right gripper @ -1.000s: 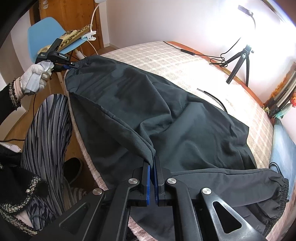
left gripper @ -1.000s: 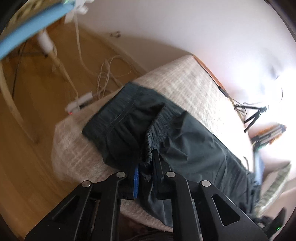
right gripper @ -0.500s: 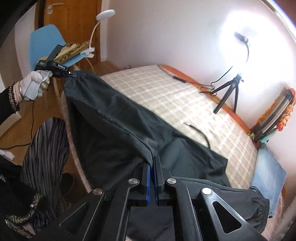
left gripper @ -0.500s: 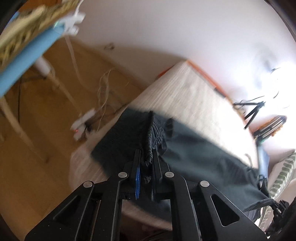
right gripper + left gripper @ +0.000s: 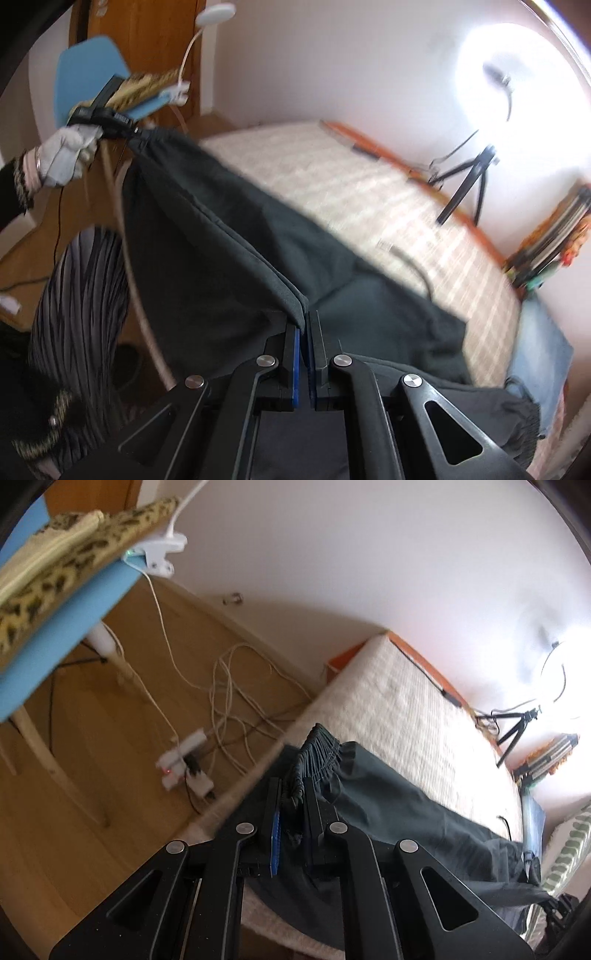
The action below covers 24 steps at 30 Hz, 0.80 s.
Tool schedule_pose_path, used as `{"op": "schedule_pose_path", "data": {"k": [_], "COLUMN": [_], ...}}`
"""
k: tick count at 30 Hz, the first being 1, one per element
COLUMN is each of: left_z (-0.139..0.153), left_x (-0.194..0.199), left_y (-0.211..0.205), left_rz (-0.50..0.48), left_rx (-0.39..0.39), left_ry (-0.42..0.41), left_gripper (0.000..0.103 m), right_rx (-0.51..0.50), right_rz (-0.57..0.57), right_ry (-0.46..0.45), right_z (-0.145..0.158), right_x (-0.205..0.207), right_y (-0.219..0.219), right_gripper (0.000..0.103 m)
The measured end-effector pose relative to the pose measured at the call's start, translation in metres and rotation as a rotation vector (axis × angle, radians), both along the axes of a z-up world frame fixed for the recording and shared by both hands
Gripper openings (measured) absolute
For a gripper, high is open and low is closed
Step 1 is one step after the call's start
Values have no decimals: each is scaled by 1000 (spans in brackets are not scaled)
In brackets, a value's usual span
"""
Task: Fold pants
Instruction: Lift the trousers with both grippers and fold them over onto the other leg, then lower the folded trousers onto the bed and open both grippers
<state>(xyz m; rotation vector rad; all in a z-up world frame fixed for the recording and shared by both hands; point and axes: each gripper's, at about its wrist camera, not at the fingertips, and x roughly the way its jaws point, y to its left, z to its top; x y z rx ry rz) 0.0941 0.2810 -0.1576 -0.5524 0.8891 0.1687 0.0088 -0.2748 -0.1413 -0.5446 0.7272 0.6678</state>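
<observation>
One pair of dark pants (image 5: 229,236) is held above one bed (image 5: 332,184) by two grippers: left gripper (image 5: 293,797) clamped on the gathered waistband, right gripper (image 5: 303,332) clamped on a fabric edge.

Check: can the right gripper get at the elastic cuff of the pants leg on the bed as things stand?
Probably not yet. The right gripper is shut on a fold of the pants, so it would have to let go first. The cuff itself lies uncovered beside it on the bed, nothing between.
</observation>
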Motion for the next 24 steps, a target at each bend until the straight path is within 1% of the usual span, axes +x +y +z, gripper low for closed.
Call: {"op": "schedule_pose_path", "data": {"k": [2, 3, 6, 8, 10, 12, 14, 16, 17, 19, 20, 21, 23, 24], "left_z": [-8, -16, -39, -47, -48, -46, -43, -37, -33, -23, -18, -13, 1, 10], "left_x": [-2, -4, -9, -12, -13, -11, -9, -10, -11, -16, -18, -20, -24, -26], "left_y": [5, 7, 7, 5, 5, 5, 4, 2, 1, -3, -5, -8, -15, -19], "left_rz": [6, 4, 3, -1, -1, -2, -12, -22, -23, -17, -14, -18, -29, -30], "left_rx": [0, -4, -25, -21, -13, -6, -16, -36, -40, -22, -12, 0, 51, 78], "left_ry": [21, 44, 93, 106, 105, 114, 119, 112, 104, 97, 92, 84, 67, 59], "left_gripper": [8, 8, 8, 9, 10, 14, 15, 23, 24, 34, 41, 43, 45, 48], "right_rx": [12, 6, -57, -78, -84, -86, -68, -34, -11, 41, 70, 95, 147, 163], "right_rz": [13, 23, 51, 58, 59, 62, 50, 32, 24, 1, -9, -19, -37, -43], "right_ry": [-7, -4, 26, 79, 118, 154, 180, 206, 221, 239, 255, 265, 261, 257], "right_z": [4, 1, -23, -40, -51, -62, -67, -69, -69, -69, -68, -66, -60, -58], "right_x": [-3, -5, -11, -16, -18, -22, -22, -21, -20, -20, -19, -18, -19, -20], "right_y": [4, 6, 13, 12, 7, 3, 0, -4, -6, -11, -14, -17, -25, -27], "right_gripper": [1, 1, 1, 1, 1, 1, 1, 1, 2, 7, 9, 14, 35, 38]}}
